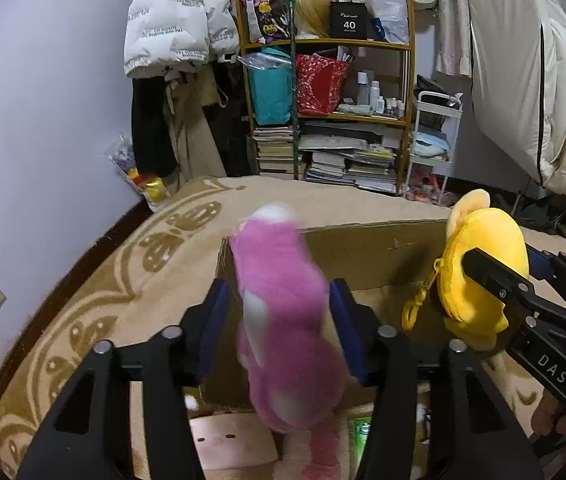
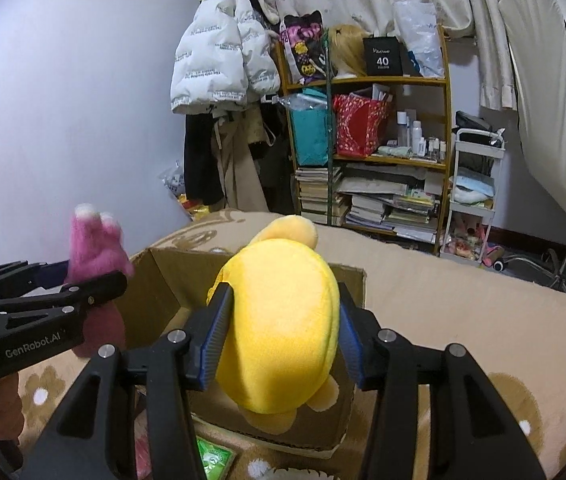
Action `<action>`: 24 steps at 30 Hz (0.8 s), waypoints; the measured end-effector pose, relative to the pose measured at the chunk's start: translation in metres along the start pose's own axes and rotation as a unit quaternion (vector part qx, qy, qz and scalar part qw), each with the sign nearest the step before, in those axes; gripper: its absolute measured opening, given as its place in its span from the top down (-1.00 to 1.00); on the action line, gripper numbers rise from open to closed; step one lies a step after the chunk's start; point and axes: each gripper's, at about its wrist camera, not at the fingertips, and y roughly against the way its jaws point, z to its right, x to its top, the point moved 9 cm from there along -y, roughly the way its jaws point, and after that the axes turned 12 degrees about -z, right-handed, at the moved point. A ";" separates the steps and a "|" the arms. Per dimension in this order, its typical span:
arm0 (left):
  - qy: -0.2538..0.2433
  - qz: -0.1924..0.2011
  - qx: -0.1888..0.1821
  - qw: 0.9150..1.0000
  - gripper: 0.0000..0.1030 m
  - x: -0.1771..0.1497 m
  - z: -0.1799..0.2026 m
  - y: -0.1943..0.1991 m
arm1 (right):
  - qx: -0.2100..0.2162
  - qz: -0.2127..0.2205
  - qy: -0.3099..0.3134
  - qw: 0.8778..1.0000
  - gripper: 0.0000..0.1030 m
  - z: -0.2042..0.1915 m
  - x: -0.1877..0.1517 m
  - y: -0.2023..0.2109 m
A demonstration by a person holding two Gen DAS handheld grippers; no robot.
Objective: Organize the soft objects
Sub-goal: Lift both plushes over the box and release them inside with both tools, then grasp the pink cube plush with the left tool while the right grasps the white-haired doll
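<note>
My left gripper [image 1: 281, 300] is shut on a pink plush toy [image 1: 287, 320] with white patches and holds it upright over the near edge of an open cardboard box [image 1: 363, 252]. My right gripper [image 2: 283, 312] is shut on a yellow plush toy [image 2: 283, 328] and holds it above the same box [image 2: 171, 280]. The yellow toy [image 1: 483, 264] and the right gripper also show at the right of the left wrist view. The pink toy [image 2: 99, 256] and the left gripper show at the left of the right wrist view.
The box sits on a bed with a beige patterned blanket [image 1: 123, 280]. More soft items lie near me: a pink face cushion [image 1: 231, 440] and a green packet [image 2: 213, 458]. A cluttered shelf [image 1: 331, 112], hanging coats [image 1: 179, 20] and a white cart [image 1: 435, 140] stand behind.
</note>
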 end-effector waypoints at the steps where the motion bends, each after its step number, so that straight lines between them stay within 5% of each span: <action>1: -0.005 0.000 0.003 1.000 -0.10 0.000 0.001 0.000 | 0.001 -0.002 -0.001 1.000 -0.08 0.000 -0.001 -0.001; 9: -0.011 -0.023 0.007 1.000 -0.22 -0.008 -0.001 -0.004 | 0.011 -0.004 -0.008 1.000 -0.14 0.001 -0.003 -0.001; 15: -0.001 -0.031 0.023 0.999 -0.24 -0.008 -0.016 0.012 | 0.016 0.007 -0.024 1.000 -0.52 0.000 0.001 0.014; 20: 0.014 -0.030 0.042 0.999 -0.76 -0.013 -0.032 0.025 | -0.002 0.008 -0.023 1.000 -0.84 -0.004 -0.001 0.030; 24: 0.020 -0.038 0.057 0.997 -0.83 -0.025 -0.043 0.029 | -0.019 0.004 -0.016 1.000 -1.00 -0.007 -0.009 0.041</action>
